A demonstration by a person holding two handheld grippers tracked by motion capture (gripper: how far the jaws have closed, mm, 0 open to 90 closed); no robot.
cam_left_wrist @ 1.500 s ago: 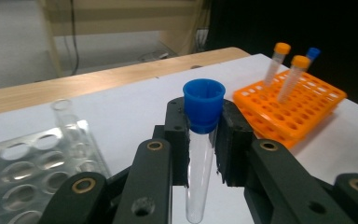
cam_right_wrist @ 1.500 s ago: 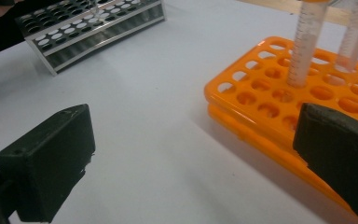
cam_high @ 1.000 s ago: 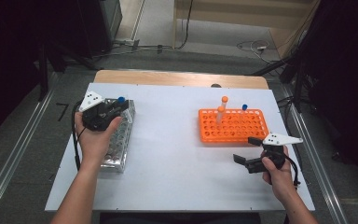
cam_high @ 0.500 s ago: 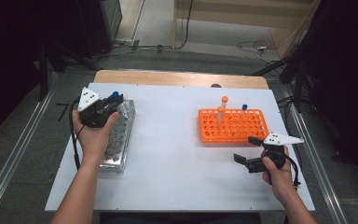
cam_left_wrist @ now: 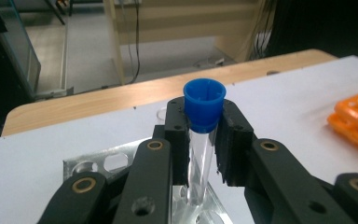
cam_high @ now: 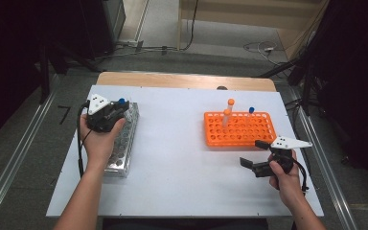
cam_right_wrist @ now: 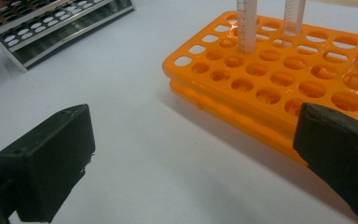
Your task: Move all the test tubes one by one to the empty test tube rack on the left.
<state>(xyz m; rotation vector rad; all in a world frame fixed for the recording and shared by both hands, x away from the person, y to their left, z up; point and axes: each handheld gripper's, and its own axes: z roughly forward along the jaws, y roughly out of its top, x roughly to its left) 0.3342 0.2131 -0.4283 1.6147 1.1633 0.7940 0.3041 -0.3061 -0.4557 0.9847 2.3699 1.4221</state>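
The white surface (cam_high: 172,167) carried two racks: a metal rack (cam_high: 122,141) on the left and an orange rack (cam_high: 242,130) on the right, well apart. Three capped tubes stood upright in the far rows of the orange rack, two with orange caps and one with a blue cap.

The left gripper (cam_high: 106,115) sat over the far end of the metal rack, and its fingers (cam_left_wrist: 177,135) were clamped on a clear blue-capped tube (cam_left_wrist: 204,121), pressing just below the cap. The tube stood upright, its long axis vertical, cap up and its lower end pointing down into the rack's holes, as the left gripper view showed; whether the tip had cleared the hole could not be told. The left hand was by far the nearer to it, already holding it, so the coming move seemed to turn on a straight pull or push along that vertical axis.

The right gripper (cam_high: 258,155) rested at the near right, just beside the near edge of the orange rack, its fingers (cam_right_wrist: 51,158) spread wide with nothing between them.
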